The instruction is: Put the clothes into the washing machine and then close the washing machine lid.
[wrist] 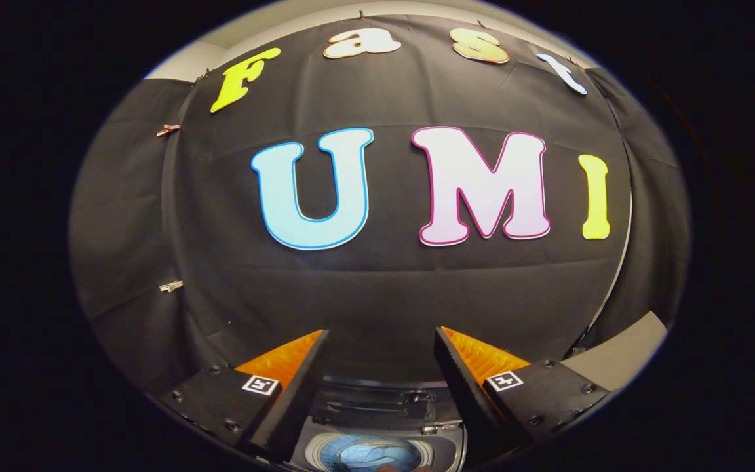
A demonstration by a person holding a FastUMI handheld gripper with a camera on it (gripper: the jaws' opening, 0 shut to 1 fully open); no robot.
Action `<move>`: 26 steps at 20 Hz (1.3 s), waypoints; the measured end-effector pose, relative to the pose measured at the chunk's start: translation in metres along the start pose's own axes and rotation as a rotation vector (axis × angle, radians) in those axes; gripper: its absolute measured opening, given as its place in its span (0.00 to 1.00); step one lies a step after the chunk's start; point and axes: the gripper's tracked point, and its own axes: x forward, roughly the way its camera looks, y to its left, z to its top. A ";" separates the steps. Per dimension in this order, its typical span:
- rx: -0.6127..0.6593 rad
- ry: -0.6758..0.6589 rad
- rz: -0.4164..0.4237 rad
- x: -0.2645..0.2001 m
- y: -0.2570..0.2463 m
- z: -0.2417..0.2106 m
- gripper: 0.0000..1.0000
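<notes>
Two fingers of the hand-held gripper (381, 367) sit nearest the lens, spread wide with nothing between them, raised well above the small grey toy-like washing machine (377, 432). Its round drum opening (367, 453) lies low between the fingers, something pale blue glinting inside; whether that is clothing or bare drum I cannot tell. Its dark, glossy hinged lid (377, 401) appears to be tipped up at the machine's back edge, against the black cloth wall (377, 295) beyond. No clothes are visible outside the drum. With the machine so low in sight, the main risk is a blind descent: fingers striking the machine's rim, or pushing the light body back. Catching the lid off-centre could make it slip or slam.
</notes>
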 end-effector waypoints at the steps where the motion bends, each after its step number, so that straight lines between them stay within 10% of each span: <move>1: 0.005 -0.001 -0.011 0.008 -0.004 0.000 0.99; 14: 0.025 0.252 -0.045 0.100 -0.027 -0.107 0.99; 26: -0.006 0.325 -0.047 0.072 -0.031 -0.136 1.00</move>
